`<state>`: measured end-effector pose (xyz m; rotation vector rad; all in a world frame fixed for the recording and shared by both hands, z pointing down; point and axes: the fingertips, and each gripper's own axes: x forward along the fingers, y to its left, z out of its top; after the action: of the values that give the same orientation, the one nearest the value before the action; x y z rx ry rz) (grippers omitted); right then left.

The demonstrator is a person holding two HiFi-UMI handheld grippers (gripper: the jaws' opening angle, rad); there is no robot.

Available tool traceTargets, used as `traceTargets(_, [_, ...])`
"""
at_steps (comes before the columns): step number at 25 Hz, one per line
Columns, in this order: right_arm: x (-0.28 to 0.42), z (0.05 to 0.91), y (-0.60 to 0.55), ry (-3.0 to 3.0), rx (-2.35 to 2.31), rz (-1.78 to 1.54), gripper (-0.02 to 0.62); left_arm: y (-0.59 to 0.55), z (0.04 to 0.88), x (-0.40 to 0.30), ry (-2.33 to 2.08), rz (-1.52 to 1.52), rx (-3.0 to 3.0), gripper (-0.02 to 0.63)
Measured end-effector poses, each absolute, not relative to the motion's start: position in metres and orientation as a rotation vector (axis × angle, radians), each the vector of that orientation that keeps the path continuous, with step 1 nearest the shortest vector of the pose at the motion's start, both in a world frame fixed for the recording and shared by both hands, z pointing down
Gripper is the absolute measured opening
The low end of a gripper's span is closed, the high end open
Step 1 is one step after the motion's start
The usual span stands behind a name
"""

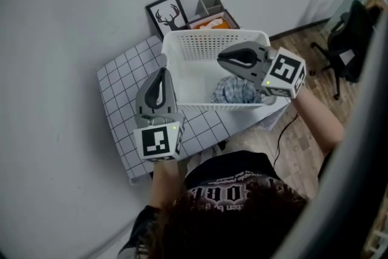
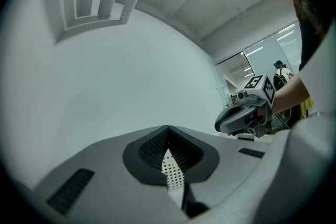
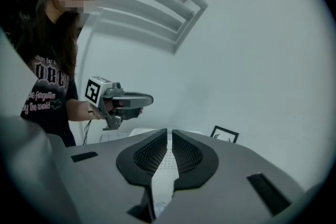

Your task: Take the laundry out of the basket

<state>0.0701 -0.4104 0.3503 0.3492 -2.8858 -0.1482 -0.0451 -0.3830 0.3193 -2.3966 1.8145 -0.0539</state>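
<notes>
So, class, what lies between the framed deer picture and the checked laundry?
The perforated far wall and bare floor of the white basket, in the head view.

1. My right gripper (image 1: 223, 60) covers part of the blue laundry (image 1: 233, 93), so I can't see all of it.
2. The basket (image 1: 206, 42) hides most of the box (image 1: 213, 22) behind it. The orange thing (image 1: 212, 24) inside is too small to tell.
3. My left gripper (image 1: 162, 73) hides the basket's left corner.
4. The person's head (image 1: 242, 221) covers part of the near edge of the counter (image 1: 121, 100).
5. In the left gripper view, only a thin strip of basket shows between the jaws.
</notes>
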Motion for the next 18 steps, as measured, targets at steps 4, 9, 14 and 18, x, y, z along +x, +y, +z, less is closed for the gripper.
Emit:
traceTargets(4, [0.056,0.376,-0.408,-2.822,0.118,-0.168,0.032,-0.387,0.318,-0.050,1.838,-0.083,-2.371,0.002])
traceTargets(9, [0.051,0.421,-0.411,-2.714,-0.025,-0.044,0.210,-0.391,0.314,-0.054,1.843,-0.077,-2.345,0.002])
traceTargets(14, [0.037,0.442,-0.409,-2.656,-0.096,-0.054,0.274,-0.396,0.312,-0.061,1.871,-0.070,-2.318,0.002])
traceTargets(18, [0.030,0.480,-0.401,-2.543,-0.179,-0.070,0.311,-0.398,0.311,-0.067,1.890,-0.068,-2.294,0.002])
